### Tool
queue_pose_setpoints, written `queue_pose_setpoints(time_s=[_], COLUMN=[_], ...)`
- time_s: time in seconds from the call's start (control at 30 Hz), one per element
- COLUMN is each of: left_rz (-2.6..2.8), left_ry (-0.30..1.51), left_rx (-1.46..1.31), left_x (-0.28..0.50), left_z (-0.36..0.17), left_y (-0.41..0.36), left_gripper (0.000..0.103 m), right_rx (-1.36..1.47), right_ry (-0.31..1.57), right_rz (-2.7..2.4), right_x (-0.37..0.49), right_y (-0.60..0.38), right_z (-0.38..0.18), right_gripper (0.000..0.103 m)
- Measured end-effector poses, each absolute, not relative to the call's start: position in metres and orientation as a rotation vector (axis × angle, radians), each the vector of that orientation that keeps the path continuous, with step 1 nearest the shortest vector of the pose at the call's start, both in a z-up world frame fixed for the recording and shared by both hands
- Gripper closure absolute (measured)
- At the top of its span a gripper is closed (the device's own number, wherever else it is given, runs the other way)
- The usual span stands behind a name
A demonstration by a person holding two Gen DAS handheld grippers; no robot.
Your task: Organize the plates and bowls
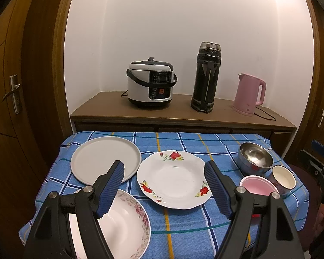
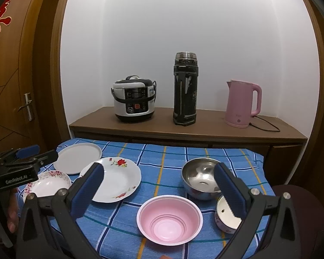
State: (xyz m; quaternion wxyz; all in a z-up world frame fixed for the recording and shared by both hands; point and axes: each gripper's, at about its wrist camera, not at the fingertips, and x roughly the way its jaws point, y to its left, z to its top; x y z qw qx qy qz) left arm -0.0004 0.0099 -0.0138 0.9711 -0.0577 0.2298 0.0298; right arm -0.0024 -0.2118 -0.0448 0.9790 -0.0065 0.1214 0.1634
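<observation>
On the blue checked tablecloth point(image 1: 179, 220) lie a plain white flat plate point(image 1: 103, 157) at the far left, a red-flower plate point(image 1: 172, 179) in the middle and a pink-flower deep plate point(image 1: 127, 222) at the near left. At the right stand a steel bowl point(image 2: 200, 178), a pink plastic bowl point(image 2: 169, 219) and a small white-lined cup point(image 2: 226, 214). My left gripper point(image 1: 164, 187) is open and empty, above the red-flower plate's near side. My right gripper point(image 2: 158, 191) is open and empty, above the pink bowl. The left gripper also shows in the right wrist view point(image 2: 28, 159).
A wooden sideboard point(image 1: 183, 116) behind the table carries a rice cooker point(image 1: 150, 82), a tall black thermos point(image 1: 206, 77) and a pink kettle point(image 1: 248, 93) with its cord. Wooden doors flank both sides. A dark red stool point(image 2: 300, 211) stands at the table's right.
</observation>
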Motion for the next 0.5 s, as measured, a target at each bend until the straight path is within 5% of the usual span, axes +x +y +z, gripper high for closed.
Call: queue_pose_setpoints(time_s=[0.5], left_rz=[0.060], left_ry=[0.466], left_rx=[-0.116], left_x=[0.0005], left_z=[-0.0123], left_y=[0.0101], left_gripper=[0.024], right_rx=[-0.014], right_ry=[0.246], right_rz=[0.331], right_x=[-0.0025], right_y=[-0.2122], right_z=[-0.0450], right_gripper=[0.000])
